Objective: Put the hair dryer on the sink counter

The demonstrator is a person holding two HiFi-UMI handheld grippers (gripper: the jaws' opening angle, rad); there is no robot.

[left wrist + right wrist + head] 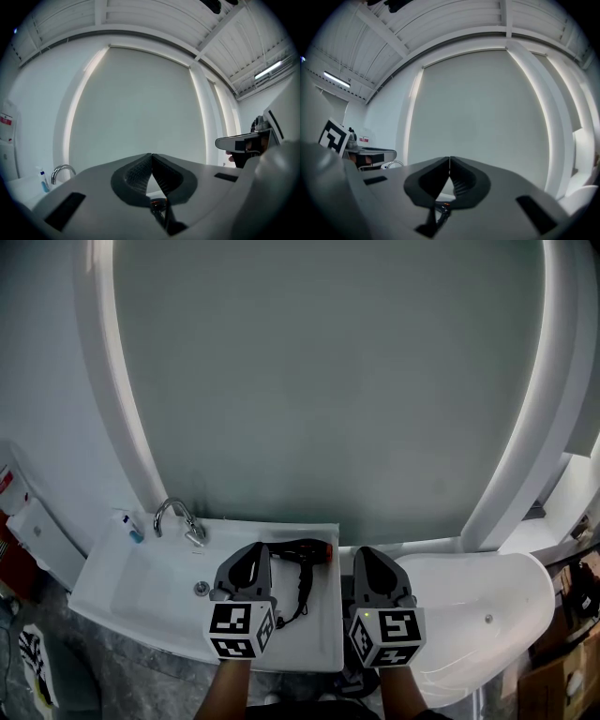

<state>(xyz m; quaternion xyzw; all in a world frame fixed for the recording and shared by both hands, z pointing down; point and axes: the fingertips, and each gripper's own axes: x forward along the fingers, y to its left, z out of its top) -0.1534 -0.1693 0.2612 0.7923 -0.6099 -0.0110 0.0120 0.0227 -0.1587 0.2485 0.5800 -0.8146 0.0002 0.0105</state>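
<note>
A black hair dryer with an orange-red nozzle end (pixel 302 552) lies on its side on the flat right part of the white sink worktop (pixel 323 638), its dark cord (pixel 292 615) trailing toward the front edge. To its left is the shallow rectangular white basin (pixel 141 582), with a round metal drain (pixel 202 588) in its floor and a curved chrome faucet (pixel 176 517) at its back rim. A small white-and-blue tube (pixel 131 529) stands at the worktop's back left corner, just beside the faucet.

The left hand-held gripper (pixel 258 547) has its jaws pressed together with nothing between them; in the head view it sits over the basin's right edge, just left of the dryer. The right hand-held gripper (pixel 364 552) is likewise closed tip to tip and empty, beyond the worktop's right edge, near a rounded white tub (pixel 487 615).
</note>
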